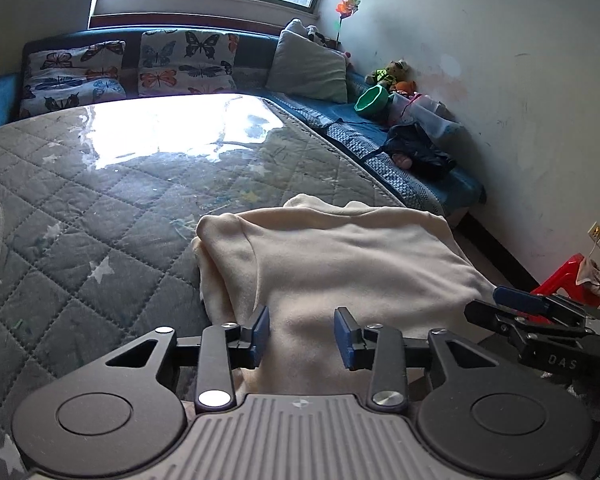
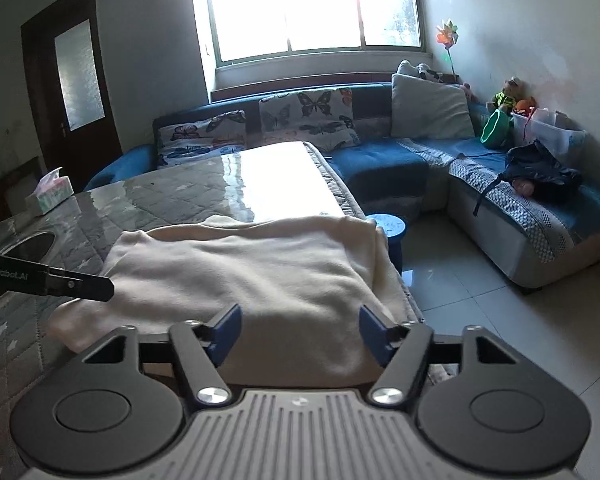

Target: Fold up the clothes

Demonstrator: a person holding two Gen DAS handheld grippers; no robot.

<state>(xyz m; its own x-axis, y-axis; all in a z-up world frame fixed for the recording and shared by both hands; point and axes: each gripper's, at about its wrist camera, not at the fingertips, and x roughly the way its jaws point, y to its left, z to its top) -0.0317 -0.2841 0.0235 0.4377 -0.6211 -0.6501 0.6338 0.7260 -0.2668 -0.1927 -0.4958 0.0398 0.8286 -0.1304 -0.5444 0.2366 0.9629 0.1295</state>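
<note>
Here, the cream fleece garment (image 1: pixel 340 264) lies folded on the quilted table cover (image 1: pixel 100 208) at the near right corner of the table; its near edge is hidden behind both gripper bodies, and whether it is a top or a blanket cannot be told. The left gripper (image 1: pixel 302 338) sits over the garment's near edge with its blue pads (image 1: pixel 261 334) partly apart and nothing between them. The right gripper (image 2: pixel 300 330) sits beside it over the same edge, jaws set wider, also holding nothing.

A bright window reflection washes out the glossy far half of the table. A dark round object (image 2: pixel 32 246) left of the garment is cut off by the left gripper's finger.

Legible writing: "GenRobot.AI" on the left gripper's finger in the right wrist view, and "DAS" on the right gripper's body in the left wrist view.

Beyond the garment, on the blue sofa (image 2: pixel 388 164), a clear plastic bin (image 2: pixel 548 130) holds contents too blurred to name. A tissue box (image 2: pixel 50 194) stands at the table's far left, with a tissue protruding.
</note>
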